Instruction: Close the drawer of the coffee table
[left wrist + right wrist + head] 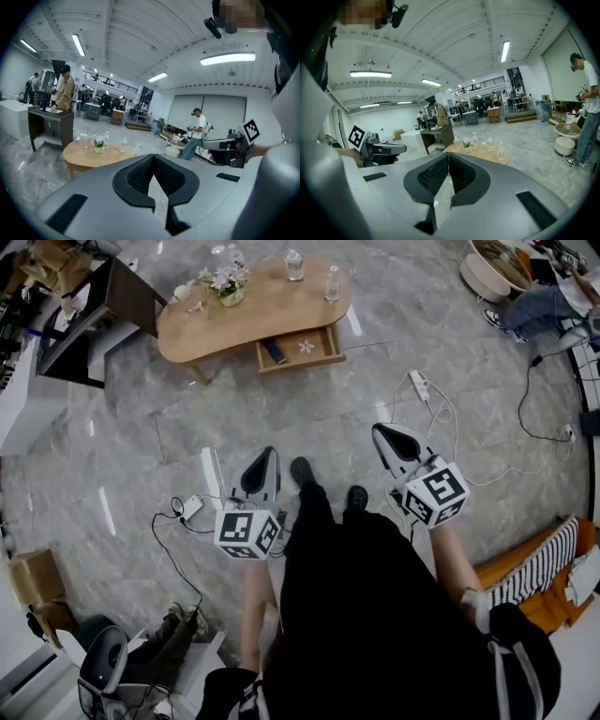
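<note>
A kidney-shaped wooden coffee table stands some way ahead on the grey floor. Its drawer is pulled out toward me, with a dark flat thing and a small pale thing inside. My left gripper and right gripper are held in front of my body, well short of the table, both shut with nothing between the jaws. From the left gripper view the table shows beyond the shut tips. The right gripper view has the table just past its shut tips.
A flower vase, bottles and a glass stand on the table top. Cables and a power strip lie on the floor between me and the table. A dark desk stands at the left. People stand farther off in the hall.
</note>
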